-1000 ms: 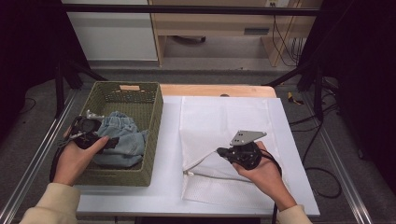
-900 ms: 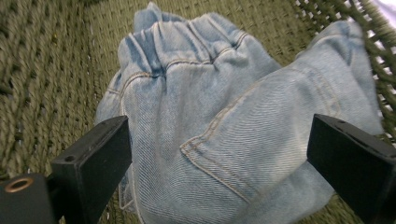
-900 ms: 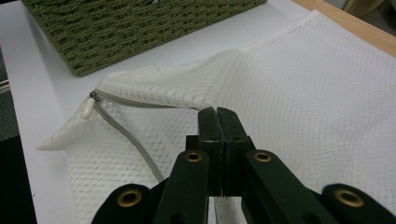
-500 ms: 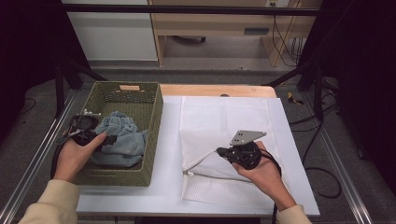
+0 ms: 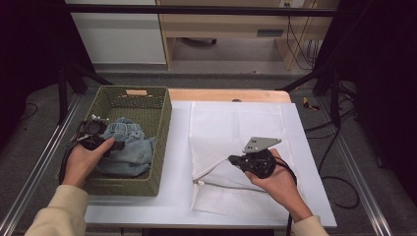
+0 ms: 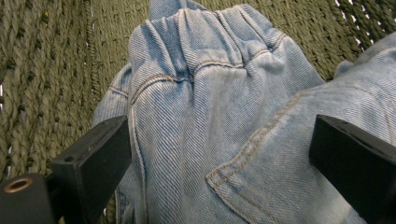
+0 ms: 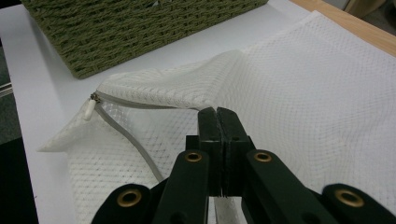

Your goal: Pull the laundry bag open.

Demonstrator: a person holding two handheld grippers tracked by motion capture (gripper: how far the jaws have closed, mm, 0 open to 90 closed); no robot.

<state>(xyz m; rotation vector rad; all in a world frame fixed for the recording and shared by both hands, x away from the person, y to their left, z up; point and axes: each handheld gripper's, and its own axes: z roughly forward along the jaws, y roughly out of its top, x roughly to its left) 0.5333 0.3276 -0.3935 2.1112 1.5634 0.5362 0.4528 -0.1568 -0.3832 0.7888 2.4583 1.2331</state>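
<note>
the left gripper (image 5: pixel 105 142) hangs inside a green woven basket (image 5: pixel 162 123), its jaws spread wide and released, with a bundle of light blue denim jeans (image 6: pixel 210 130) directly ahead of and between them, not pinched. the right gripper (image 7: pixel 217 116) is clenched on the upper layer of a white mesh laundry bag (image 7: pixel 327 93), lifting that edge off the white surface (image 5: pixel 177 167); the bag's zipper pull (image 7: pixel 88 109) lies ahead and to its left.
</note>
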